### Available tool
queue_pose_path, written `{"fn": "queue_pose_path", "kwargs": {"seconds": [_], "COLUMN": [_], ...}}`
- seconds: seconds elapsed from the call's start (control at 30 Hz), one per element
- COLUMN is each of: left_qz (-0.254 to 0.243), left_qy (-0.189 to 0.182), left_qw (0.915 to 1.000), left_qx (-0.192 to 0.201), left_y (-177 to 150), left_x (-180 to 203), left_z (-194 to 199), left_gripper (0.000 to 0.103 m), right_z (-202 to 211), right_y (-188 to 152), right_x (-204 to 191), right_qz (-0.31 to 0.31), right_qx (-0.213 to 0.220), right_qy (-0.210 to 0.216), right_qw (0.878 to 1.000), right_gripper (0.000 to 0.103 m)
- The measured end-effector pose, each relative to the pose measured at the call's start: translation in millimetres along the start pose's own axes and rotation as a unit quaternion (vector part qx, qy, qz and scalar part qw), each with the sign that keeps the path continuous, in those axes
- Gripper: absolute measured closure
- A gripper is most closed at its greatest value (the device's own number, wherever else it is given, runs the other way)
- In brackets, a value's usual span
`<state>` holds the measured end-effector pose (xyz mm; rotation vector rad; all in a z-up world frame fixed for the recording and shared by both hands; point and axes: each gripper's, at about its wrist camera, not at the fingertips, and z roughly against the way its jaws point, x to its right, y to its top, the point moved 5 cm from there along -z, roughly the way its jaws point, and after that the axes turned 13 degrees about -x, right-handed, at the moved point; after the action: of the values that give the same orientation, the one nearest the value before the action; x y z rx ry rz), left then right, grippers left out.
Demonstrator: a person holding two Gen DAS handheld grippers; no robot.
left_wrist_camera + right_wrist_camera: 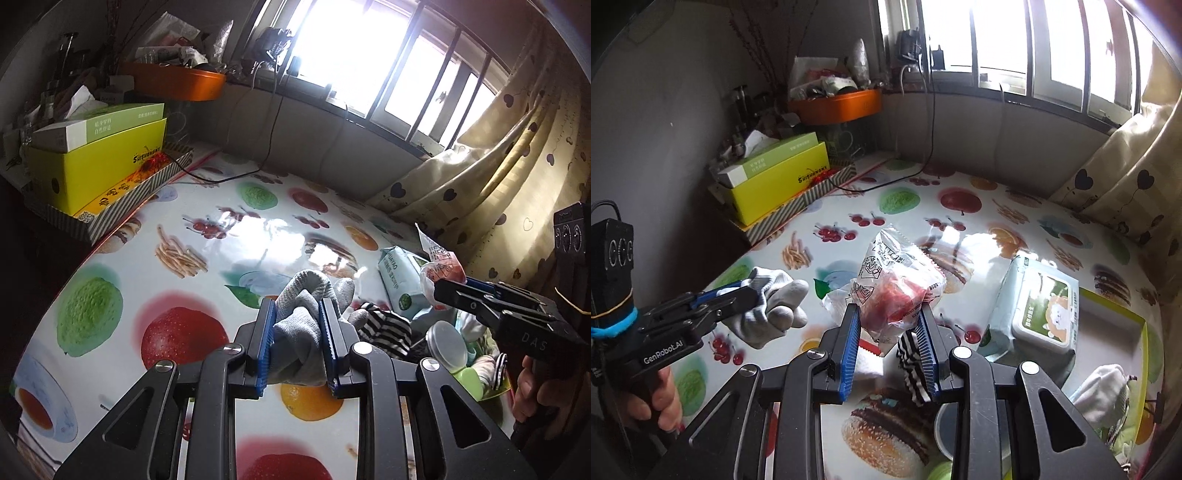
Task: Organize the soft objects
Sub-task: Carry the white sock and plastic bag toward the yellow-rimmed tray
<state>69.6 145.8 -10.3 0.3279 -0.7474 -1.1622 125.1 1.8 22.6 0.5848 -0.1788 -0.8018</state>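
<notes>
Left gripper (297, 332): clamped on my grey glove (306, 306), above worktop (110, 266) | right gripper (888, 328): clenched on red-filled plastic packet (897, 291), raised right of glove | wipes pack (1034, 306): far right, on worktop

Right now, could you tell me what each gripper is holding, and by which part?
The left gripper pinches a grey work glove across its bunched middle. The right gripper clamps a clear snack packet by its lower end.
</notes>
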Motion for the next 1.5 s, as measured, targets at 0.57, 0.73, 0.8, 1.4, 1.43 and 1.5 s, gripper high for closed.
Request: {"fn": "queue_pose_path", "kwargs": {"seconds": [0.57, 0.73, 0.8, 1.4, 1.43, 1.5], "left_qz": [-0.064, -0.080, -0.088, -0.149, -0.152, -0.158], "left_qy": [-0.013, -0.020, -0.023, -0.058, -0.060, -0.063], "left_qw": [0.9979, 0.9966, 0.9959, 0.9872, 0.9866, 0.9854], "left_qx": [0.004, 0.005, 0.006, 0.003, 0.003, 0.001], "left_y": [3, 5, 6, 9, 8, 7], "left_x": [68, 85, 93, 166, 170, 177], "left_z": [9, 9, 9, -1, -2, -4], "left_gripper": [0.078, 0.078, 0.078, 0.078, 0.078, 0.078], "right_z": [45, 58, 65, 116, 117, 120], "right_y": [-35, -42, -45, -75, -77, -82], "right_x": [31, 45, 53, 121, 124, 132], "right_qz": [-0.030, -0.043, -0.051, -0.113, -0.116, -0.125], "right_qx": [0.042, 0.053, 0.060, 0.102, 0.103, 0.104], "right_qy": [-0.004, -0.010, -0.014, -0.057, -0.058, -0.061], "right_qw": [0.999, 0.998, 0.997, 0.987, 0.986, 0.985], "right_gripper": [0.074, 0.074, 0.074, 0.074, 0.074, 0.074]}}
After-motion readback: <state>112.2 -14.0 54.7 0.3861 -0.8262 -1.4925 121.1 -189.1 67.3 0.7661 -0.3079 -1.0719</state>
